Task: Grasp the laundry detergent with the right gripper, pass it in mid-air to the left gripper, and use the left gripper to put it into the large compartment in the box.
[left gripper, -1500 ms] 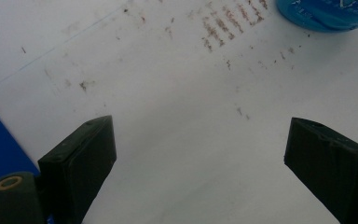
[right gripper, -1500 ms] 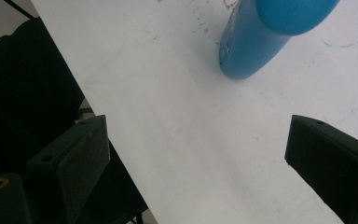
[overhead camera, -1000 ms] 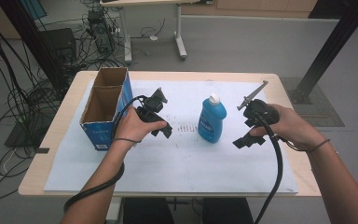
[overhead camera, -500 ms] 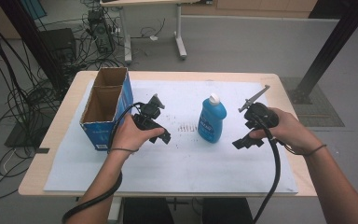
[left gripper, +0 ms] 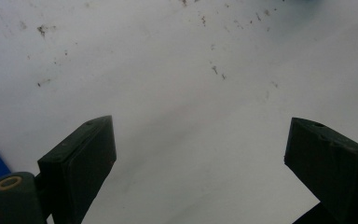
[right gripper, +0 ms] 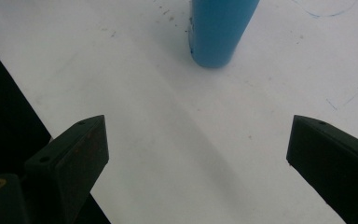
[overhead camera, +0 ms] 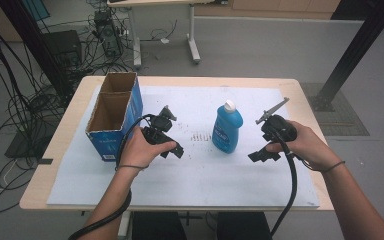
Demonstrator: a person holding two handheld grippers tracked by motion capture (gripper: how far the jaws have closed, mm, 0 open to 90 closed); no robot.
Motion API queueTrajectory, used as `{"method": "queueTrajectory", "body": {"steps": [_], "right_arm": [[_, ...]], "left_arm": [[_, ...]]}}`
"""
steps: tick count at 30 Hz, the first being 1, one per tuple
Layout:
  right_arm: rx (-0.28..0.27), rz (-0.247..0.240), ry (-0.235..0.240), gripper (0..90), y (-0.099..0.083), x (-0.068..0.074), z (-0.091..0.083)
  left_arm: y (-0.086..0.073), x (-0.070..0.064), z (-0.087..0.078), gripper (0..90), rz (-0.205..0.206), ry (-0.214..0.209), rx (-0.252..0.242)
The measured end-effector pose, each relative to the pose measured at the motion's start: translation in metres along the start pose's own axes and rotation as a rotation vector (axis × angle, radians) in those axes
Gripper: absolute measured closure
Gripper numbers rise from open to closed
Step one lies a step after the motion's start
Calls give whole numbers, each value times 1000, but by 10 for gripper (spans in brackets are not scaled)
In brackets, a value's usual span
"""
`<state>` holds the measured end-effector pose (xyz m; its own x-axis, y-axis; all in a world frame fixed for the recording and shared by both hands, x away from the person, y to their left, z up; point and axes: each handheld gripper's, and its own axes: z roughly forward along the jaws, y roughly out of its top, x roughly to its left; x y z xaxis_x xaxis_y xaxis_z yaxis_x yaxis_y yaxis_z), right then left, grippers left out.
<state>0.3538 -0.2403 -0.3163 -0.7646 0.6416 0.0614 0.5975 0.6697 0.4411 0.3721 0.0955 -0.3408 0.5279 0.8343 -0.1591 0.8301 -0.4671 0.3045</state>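
Note:
A blue bottle (overhead camera: 227, 127) with a white cap stands upright near the middle of the white sheet (overhead camera: 195, 180). Its blue base (right gripper: 221, 30) shows at the top of the right gripper view. My left gripper (overhead camera: 176, 150) is held low over the sheet, left of the bottle, open and empty; in the left gripper view (left gripper: 198, 149) the jaws stand wide apart over stained white paper. My right gripper (overhead camera: 260, 156) is right of the bottle, also open with nothing between its jaws (right gripper: 198, 149).
A blue cardboard box (overhead camera: 114, 115) with two open compartments stands at the sheet's left edge. The wooden table (overhead camera: 300, 90) ends near the sheet's borders. Cables trail from both grippers toward the front edge. Floor cables and equipment lie beyond the table.
My left gripper has drifted slightly back toward the front left, away from the bottle. The right gripper has barely moved.

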Motion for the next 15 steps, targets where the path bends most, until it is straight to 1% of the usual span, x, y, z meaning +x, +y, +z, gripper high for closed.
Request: {"method": "queueTrajectory", "body": {"steps": [4,5,8,15], "right_arm": [[-10,8,-6,53,-2,-1,2],[-21,15,-19,54,-4,-2,3],[-35,22,-30,55,-6,-2,6],[-39,33,-47,56,-8,-2,16]], "left_arm": [[-1,0,1,93,-6,-4,-3],[-1,0,2,93,-7,-6,-2],[-2,0,4,93,-8,-7,0],[-4,-1,8,93,-13,-10,3]]}}
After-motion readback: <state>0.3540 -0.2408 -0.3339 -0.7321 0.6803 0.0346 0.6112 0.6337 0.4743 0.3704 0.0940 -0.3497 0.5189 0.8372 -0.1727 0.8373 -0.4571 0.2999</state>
